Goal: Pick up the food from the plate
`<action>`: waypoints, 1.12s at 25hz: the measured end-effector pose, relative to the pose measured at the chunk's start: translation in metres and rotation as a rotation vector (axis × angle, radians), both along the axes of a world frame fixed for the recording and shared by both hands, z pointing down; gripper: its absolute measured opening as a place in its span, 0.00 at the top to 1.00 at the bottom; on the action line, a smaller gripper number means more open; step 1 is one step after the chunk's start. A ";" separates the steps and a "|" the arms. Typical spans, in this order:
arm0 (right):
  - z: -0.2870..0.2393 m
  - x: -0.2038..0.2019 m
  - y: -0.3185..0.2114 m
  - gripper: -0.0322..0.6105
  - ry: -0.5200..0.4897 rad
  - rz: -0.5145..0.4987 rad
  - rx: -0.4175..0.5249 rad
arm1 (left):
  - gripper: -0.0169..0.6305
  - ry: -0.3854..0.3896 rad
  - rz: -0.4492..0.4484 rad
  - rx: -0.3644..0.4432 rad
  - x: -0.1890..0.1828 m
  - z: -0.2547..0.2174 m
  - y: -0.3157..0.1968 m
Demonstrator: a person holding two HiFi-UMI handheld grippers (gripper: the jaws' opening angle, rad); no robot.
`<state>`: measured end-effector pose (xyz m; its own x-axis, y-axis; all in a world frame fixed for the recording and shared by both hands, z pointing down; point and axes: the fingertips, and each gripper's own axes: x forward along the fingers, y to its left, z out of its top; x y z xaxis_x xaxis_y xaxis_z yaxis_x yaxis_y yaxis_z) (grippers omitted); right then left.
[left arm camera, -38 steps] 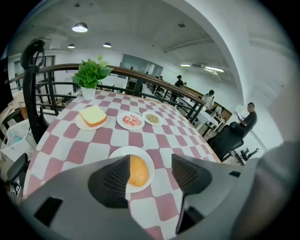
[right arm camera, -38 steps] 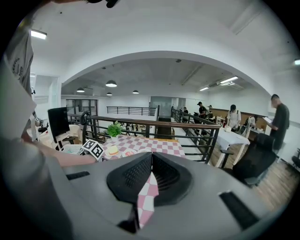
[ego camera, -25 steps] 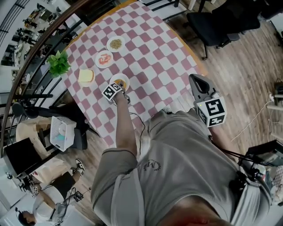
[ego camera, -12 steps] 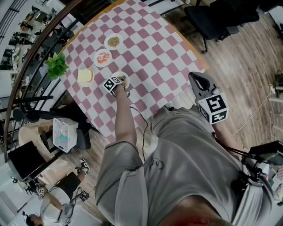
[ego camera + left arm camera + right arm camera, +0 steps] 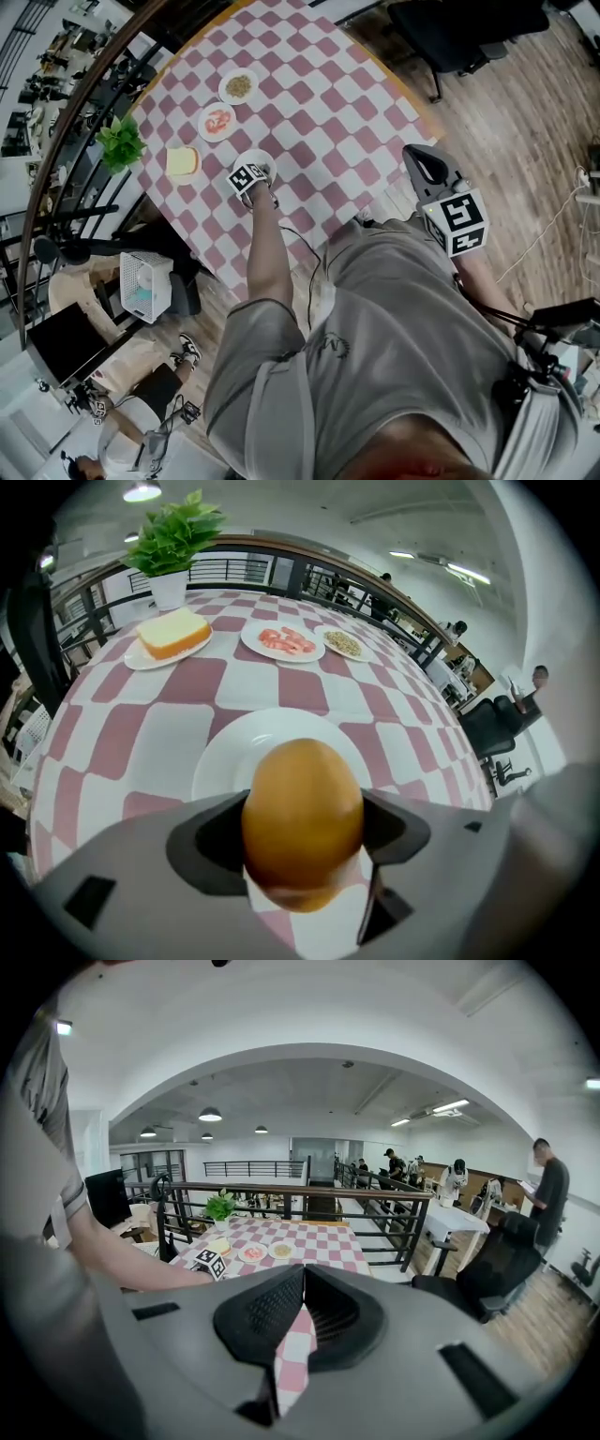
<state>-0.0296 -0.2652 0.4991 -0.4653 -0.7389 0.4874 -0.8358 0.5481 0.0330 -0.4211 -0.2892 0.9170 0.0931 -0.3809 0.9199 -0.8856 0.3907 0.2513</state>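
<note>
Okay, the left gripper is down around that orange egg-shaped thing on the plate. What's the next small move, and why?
Probably a slow, straight lift. The left gripper has just been closing its jaws, and the pads now look pressed against both sides of the egg-shaped orange food, which rests on the white plate. Lifting gently would test the hold.

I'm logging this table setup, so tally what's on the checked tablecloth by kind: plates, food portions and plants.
White plates: 4
Food portions: 4 (bread slice, red slices, beige bits, orange rounded piece)
Potted plants: 1
Total: 9
</note>
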 end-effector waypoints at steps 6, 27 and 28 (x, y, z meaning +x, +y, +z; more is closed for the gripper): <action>0.000 -0.002 0.000 0.93 -0.010 -0.010 -0.002 | 0.44 0.003 0.031 -0.005 0.000 0.001 0.000; 0.025 -0.033 0.017 0.93 -0.022 -0.187 -0.128 | 0.43 -0.133 0.163 0.161 -0.004 -0.026 0.013; 0.025 -0.037 0.016 0.93 -0.026 -0.199 -0.124 | 0.43 -0.153 0.181 0.182 -0.004 -0.035 0.010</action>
<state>-0.0668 -0.2491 0.5241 -0.6091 -0.5666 0.5550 -0.7107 0.7005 -0.0648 -0.4253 -0.2788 0.8821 0.0398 -0.5305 0.8468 -0.9699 0.1833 0.1604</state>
